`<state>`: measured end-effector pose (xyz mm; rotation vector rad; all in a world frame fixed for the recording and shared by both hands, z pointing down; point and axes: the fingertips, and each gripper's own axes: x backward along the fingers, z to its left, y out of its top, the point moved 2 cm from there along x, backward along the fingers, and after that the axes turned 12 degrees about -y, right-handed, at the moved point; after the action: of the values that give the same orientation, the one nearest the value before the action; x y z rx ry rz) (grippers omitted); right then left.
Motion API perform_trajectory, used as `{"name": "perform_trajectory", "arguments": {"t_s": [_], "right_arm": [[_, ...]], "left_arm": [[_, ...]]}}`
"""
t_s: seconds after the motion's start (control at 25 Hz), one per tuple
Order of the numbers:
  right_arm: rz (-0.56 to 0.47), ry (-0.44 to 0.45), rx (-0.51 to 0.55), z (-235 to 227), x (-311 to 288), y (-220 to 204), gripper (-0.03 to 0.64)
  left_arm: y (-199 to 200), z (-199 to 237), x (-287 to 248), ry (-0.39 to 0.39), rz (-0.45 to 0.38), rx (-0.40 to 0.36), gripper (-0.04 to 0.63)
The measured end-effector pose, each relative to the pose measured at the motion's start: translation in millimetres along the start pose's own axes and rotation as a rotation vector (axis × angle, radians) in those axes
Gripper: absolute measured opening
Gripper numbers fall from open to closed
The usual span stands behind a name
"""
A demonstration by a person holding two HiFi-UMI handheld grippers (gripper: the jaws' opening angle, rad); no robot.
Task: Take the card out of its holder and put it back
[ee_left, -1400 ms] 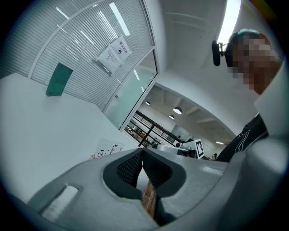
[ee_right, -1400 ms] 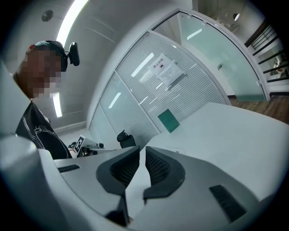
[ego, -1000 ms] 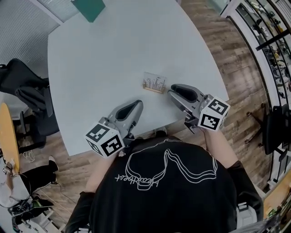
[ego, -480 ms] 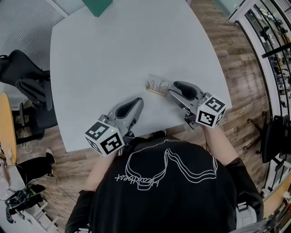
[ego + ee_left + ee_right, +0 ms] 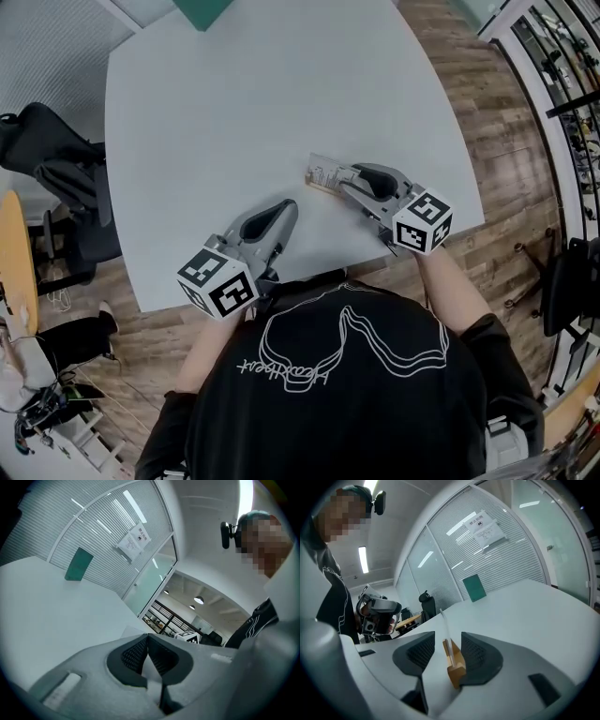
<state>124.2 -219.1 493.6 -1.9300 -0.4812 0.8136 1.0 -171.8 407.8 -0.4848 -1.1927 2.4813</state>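
1. The right claw (image 5: 447, 638) stands open. Its jaws have just been spreading, with a small light-brown wooden card holder (image 5: 455, 666) between the dark ribbed pads (image 5: 423, 651). The right-hand pad sits just beside the wood, but no squeeze on it can be made out.
2. A thin pale card (image 5: 445, 623) stands upright in the holder's slot, edge-on to the right gripper view, and rises above the jaw tips.
3. The left claw (image 5: 147, 638) is closed, its pads meeting at the tips with nothing between them.
4. In the head view the right claw reaches over the holder, which rests on the pale grey-white round-cornered table (image 5: 234, 103) near the edge closest to the person. The card shows faint printed lines on its face.
5. The left claw hovers over the near part of the table, well apart from the holder and pointing towards it.
6. A flat dark-green rectangular thing (image 5: 202, 9) lies at the far edge of the table.
7. A black office chair (image 5: 47, 155) stands left of the table, on a wood-plank floor (image 5: 450, 84).
8. The person wears a black shirt (image 5: 337, 403) with a white line drawing.
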Motion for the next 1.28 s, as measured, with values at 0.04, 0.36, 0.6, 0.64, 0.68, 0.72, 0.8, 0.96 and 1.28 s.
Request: {"name": "perform_trajectory", "arguments": {"t_s": [0.04,0.36,0.6,0.64,0.68,0.72,0.8,0.96,1.28], "right_arm": [[0.004,0.004,0.013,0.2,-1.8,-1.1,0.176],[0.029,0.044,0.080,5.5,-15.8,-8.3,0.163],[0.036,0.067,0.092,9.9,-25.7,-7.8,0.148],[0.034,0.068,0.094,9.9,-27.3,-7.2,0.141],[0.033,0.070,0.093,9.6,-28.5,-6.7,0.137],[0.031,0.071,0.092,9.0,-29.2,-6.6,0.132],[0.032,0.074,0.094,8.0,-30.0,-6.8,0.117],[0.030,0.070,0.090,7.5,-34.0,-5.2,0.083],[0.024,0.086,0.104,6.8,-34.8,-4.7,0.066]], "left_arm": [[-0.8,0.4,0.5,0.002,0.002,0.001,0.014],[-6.6,6.3,0.9,0.022,-0.011,0.021,0.014],[-6.3,12.4,5.2,0.041,-0.018,0.032,0.014],[-6.0,14.5,6.3,0.046,-0.021,0.034,0.014],[-5.7,16.4,6.9,0.050,-0.024,0.036,0.014],[-5.4,17.8,6.7,0.052,-0.026,0.038,0.014],[-4.7,19.5,5.4,0.054,-0.030,0.040,0.014],[-2.3,23.8,7.0,0.057,-0.034,0.046,0.014],[-4.0,29.4,6.4,0.078,-0.043,0.052,0.014]]}}
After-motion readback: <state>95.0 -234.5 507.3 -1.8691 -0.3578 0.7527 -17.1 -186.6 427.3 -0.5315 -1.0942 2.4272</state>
